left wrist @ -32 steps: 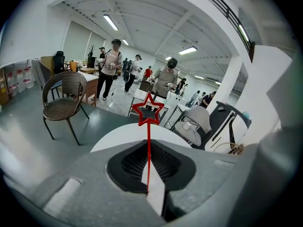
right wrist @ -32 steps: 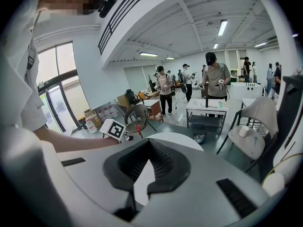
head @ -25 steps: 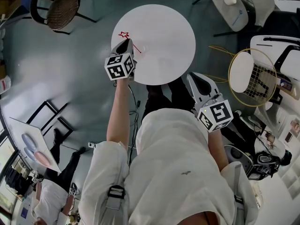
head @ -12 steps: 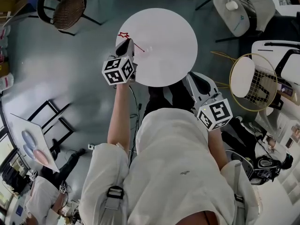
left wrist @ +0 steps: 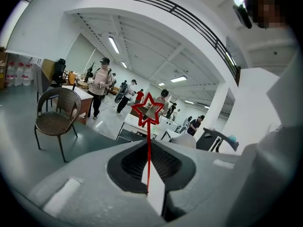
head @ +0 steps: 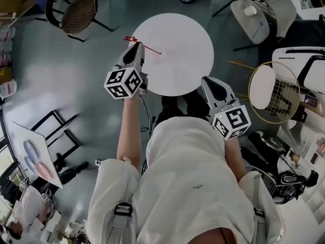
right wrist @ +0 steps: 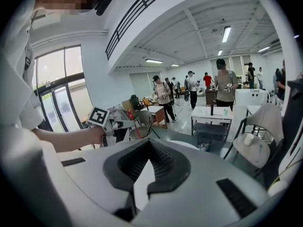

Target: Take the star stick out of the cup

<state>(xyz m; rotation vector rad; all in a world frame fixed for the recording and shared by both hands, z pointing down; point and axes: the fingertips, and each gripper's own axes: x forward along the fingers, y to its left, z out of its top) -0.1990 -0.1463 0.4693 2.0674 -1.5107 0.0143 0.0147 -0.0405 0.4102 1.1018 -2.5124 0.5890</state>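
The star stick (head: 147, 48) is a thin red rod topped by an outline star (left wrist: 149, 112). My left gripper (head: 136, 47) is shut on the rod near its star end, at the left rim of the round white table (head: 177, 65). The star pokes out past the table edge and the rod's other end slants down over the tabletop. In the left gripper view the rod rises straight up from the left gripper (left wrist: 148, 186). The cup is too faint to make out. My right gripper (head: 212, 85) hangs shut and empty at the table's near right edge.
A wicker chair (head: 76, 9) stands on the floor to the far left. A wire side table (head: 274, 93) and a white chair (head: 256, 11) are on the right. People stand around desks farther back in the room (right wrist: 222, 86).
My left gripper has drifted outward to the table's left rim with the stick, and the star now overhangs the edge. The right gripper has stayed where it was.
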